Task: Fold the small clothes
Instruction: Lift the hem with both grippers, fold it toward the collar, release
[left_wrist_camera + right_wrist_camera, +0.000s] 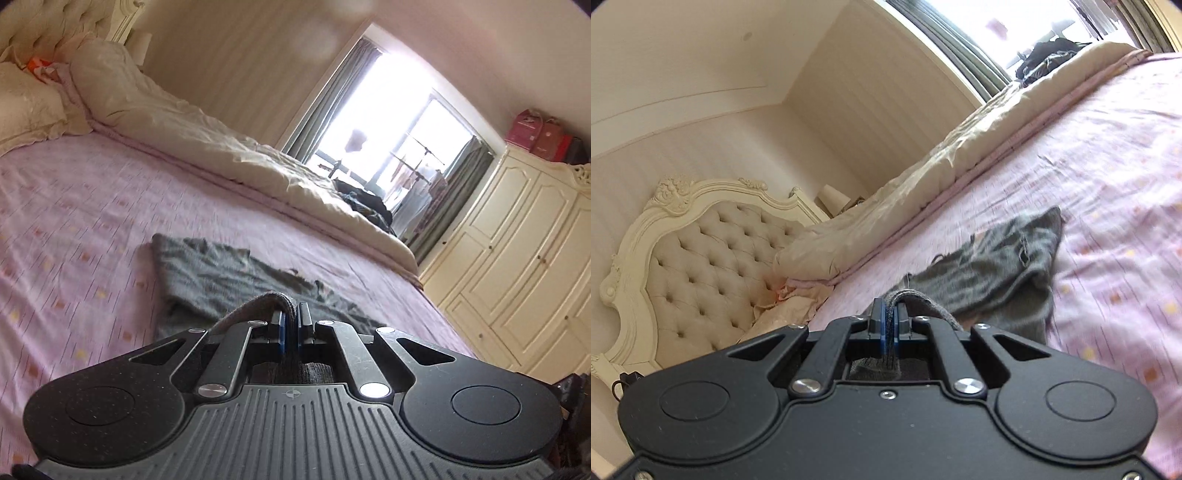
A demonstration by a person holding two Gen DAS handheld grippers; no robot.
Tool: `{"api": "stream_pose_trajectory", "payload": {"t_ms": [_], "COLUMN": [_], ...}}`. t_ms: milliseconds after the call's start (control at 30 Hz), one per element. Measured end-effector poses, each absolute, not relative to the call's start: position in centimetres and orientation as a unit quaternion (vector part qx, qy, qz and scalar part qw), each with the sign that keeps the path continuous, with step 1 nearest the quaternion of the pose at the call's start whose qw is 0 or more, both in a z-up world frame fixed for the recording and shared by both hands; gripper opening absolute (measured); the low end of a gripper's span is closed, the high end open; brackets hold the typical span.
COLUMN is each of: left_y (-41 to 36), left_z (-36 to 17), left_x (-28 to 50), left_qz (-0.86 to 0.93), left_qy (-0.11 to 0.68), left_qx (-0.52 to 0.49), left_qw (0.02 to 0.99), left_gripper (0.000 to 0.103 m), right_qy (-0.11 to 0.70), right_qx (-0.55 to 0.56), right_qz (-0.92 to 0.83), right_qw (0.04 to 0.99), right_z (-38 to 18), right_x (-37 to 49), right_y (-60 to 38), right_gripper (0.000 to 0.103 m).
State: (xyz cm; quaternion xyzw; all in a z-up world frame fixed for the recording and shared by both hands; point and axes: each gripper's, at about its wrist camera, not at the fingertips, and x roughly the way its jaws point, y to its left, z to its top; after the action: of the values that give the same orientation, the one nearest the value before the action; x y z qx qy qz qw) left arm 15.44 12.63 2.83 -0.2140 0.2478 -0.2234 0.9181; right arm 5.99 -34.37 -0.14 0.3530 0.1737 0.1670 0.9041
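Grey knit garment (207,273), small and rumpled, lying on the pink patterned bedsheet (74,206) near the bed's near edge, with one border lifted off the sheet. Left gripper (291,325): blue-padded fingers (282,328) pressed together, pinching a folded band of the grey cloth that arches over their tips. Right gripper (889,321): fingers (884,325) likewise closed on a band of the same garment (993,273), which trails away to the right of the tips onto the sheet. The far edge of the garment is ragged, with loose threads and a small slit visible in the right wrist view.

Open room: bare sheet lies on both sides of the garment and beyond it, up to a rolled cream duvet (229,147) that runs the length of the bed along its far side, with a pink blanket edge under it. The sheet is flat, with faint creases; both views are slightly blurred.

Surroundings: a tufted cream headboard (698,266) with carved frame and a pillow (26,107) at the head of the bed; a dark heap of clothing (365,206) on the duvet's far end; a bright window (399,125) with grey curtains behind it; a cream wardrobe (517,243) with red boxes (535,131) on top, standing beyond the foot of the bed. Nothing lies on the sheet between the garment and the duvet.
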Motion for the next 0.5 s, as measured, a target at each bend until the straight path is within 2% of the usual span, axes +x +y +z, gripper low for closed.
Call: {"api": "stream_pose_trajectory", "payload": {"t_ms": [200,500], "left_y": [10.8,8.9], "left_z": [3.3,-1.5], "left_x": [23.7,34.2], "left_qz": [-0.218,-0.165], "left_qy": [0.247,0.299], "left_qx": [-0.225,-0.232], "left_qw": [0.917,0.911], "left_gripper": [0.005,0.005], "right_qy": [0.179,0.228], "right_qx": [0.337,0.339], "right_qz": [0.139,0.084], "right_qw": [0.914,0.909], "right_z": [0.1,-4.3], "right_x": [14.1,24.3], "right_y": [-35.4,-36.4], "right_gripper": [0.010,0.010]}}
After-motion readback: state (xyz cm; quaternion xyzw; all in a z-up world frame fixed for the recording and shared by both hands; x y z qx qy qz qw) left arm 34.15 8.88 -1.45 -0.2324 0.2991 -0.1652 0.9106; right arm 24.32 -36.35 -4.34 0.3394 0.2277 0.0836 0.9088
